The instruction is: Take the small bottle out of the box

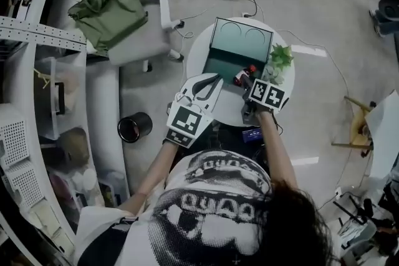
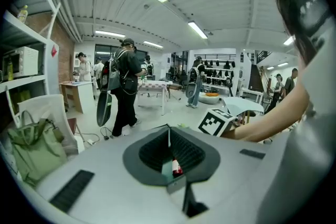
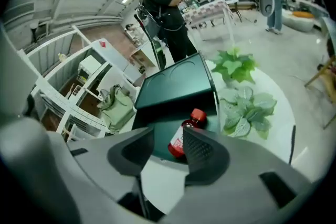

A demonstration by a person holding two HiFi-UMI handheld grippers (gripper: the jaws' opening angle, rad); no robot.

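Both tilt downward: left gripper [image 2: 168,132] fingers [image 2: 151,153] pressed together, right gripper [image 3: 168,138] fingers [image 3: 203,150] spread beside small bottle [image 3: 184,132].

a round white table [image 1: 197,60] carries an open dark green box [image 1: 242,39], with leafy green sprigs [image 1: 280,58] just beside it.

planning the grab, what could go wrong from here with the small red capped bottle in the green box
The small red-capped bottle lies on its side, slanted across the open right gripper; closing jaws could roll it or squeeze it out. A jaw could catch the front wall of the dark green box. The leafy green plant beside the box could get brushed on lifting.
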